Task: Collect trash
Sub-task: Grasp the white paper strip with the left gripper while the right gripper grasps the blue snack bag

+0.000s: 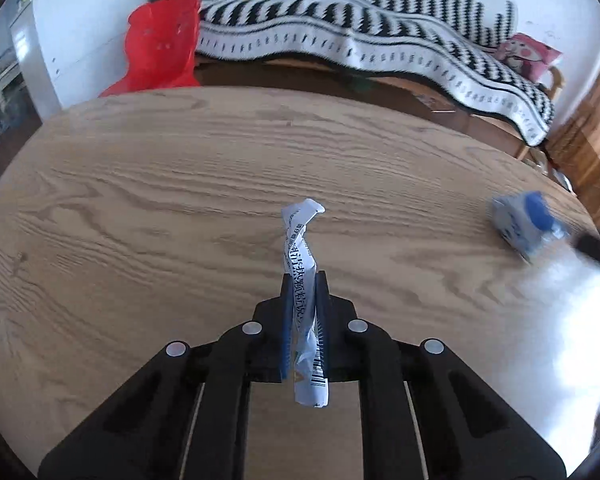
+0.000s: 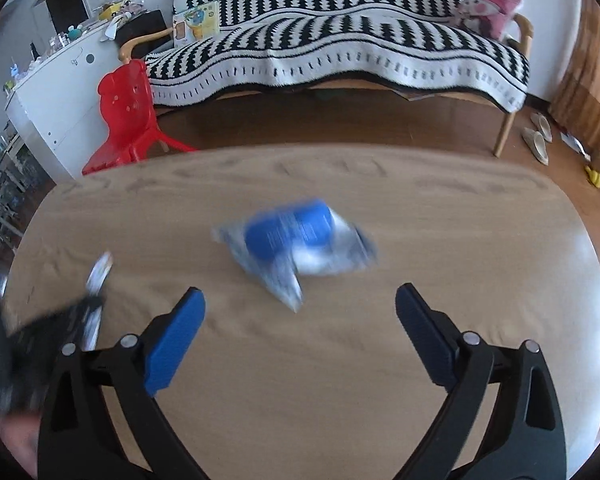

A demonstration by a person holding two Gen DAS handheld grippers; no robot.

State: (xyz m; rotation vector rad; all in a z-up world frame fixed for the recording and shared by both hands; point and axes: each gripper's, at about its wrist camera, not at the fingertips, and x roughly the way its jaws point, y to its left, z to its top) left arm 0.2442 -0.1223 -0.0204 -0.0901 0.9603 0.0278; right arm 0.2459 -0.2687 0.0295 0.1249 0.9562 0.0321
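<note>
Mid-desk (image 1: 180,184), left gripper (image 1: 304,280) clenches twisted wrapper (image 1: 302,240); right gripper (image 2: 300,300) jaws released short of blue packet (image 2: 296,240); blurred approach could knock it away.

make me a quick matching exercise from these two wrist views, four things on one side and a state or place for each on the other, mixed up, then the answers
Things:
1. left gripper
2. right gripper
3. blue and white packet
4. red plastic chair

States or places:
A. lying on the wooden table, held by nothing
B. jaws wide apart, nothing between them
C. on the floor past the table's far edge
D. closed on a twisted white wrapper

Pairs: 1-D, 2-B, 3-A, 4-C
</note>
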